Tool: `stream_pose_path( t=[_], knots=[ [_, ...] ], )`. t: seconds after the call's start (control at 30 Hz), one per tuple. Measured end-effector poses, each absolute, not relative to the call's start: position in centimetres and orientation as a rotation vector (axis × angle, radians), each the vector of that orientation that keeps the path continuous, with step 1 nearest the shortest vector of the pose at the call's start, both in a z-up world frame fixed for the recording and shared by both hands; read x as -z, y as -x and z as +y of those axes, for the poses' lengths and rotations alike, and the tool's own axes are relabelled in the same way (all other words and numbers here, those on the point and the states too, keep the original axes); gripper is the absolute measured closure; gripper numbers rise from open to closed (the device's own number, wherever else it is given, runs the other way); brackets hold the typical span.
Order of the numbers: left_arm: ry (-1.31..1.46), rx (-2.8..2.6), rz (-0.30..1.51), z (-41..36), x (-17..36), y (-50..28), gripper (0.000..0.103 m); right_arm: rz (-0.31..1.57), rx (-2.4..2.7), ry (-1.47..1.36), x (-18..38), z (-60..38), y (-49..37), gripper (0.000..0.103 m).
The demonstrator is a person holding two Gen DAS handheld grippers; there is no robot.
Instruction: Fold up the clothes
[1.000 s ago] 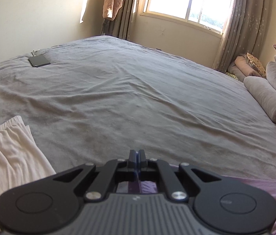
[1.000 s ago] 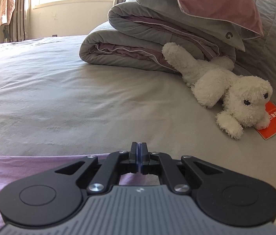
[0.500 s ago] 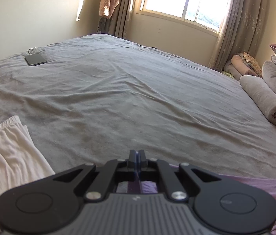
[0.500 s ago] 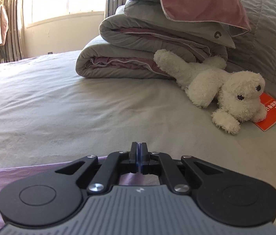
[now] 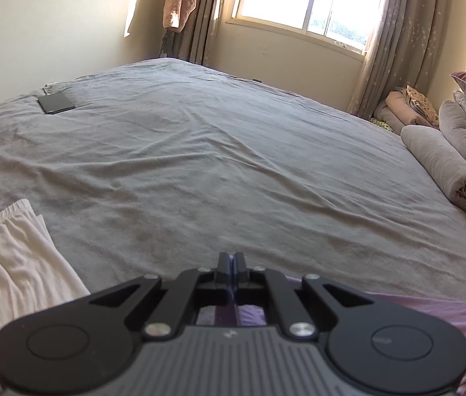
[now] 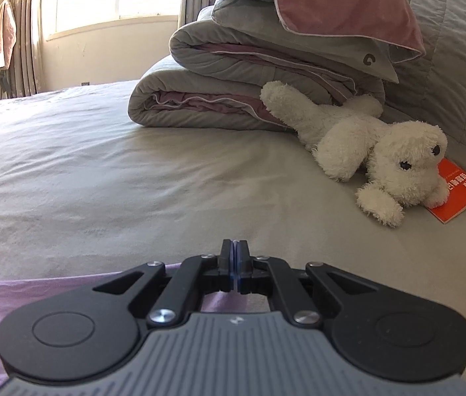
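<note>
A lilac garment lies at the near edge of the grey bed sheet. It runs rightward from my left gripper, which is shut on its edge; lilac cloth shows through the gaps under the closed fingers. In the right wrist view the same lilac garment stretches leftward from my right gripper, shut on it as well. A cream-white garment with an elastic hem lies flat on the sheet, left of the left gripper.
A dark phone rests at the bed's far left. Folded grey quilts and pillows are stacked at the head of the bed, with a white plush toy and an orange booklet beside them. Window and curtains stand beyond.
The right gripper shifted slightly and rolled a little, so the quilts and plush toy sit a bit further left in its view. The left gripper held still. Both stayed shut.
</note>
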State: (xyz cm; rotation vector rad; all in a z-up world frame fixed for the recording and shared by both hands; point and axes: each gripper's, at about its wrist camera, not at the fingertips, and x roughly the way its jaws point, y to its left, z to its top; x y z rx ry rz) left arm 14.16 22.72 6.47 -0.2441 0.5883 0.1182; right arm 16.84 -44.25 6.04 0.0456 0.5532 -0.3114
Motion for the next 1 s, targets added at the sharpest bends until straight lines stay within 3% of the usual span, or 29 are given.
stream_pose_path(
  t=[0.3,1.0],
  knots=[
    [0.224,-0.058,0.499,23.6,-8.3,-11.6,0.102,0.447,0.345,-0.178,-10.0,-45.4,-8.9,0.101],
    [-0.013,0.093,0.419,24.6,-8.1,-0.8,0.101,0.464,0.384,-0.224,-8.3,-43.0,9.5,0.101]
  ],
)
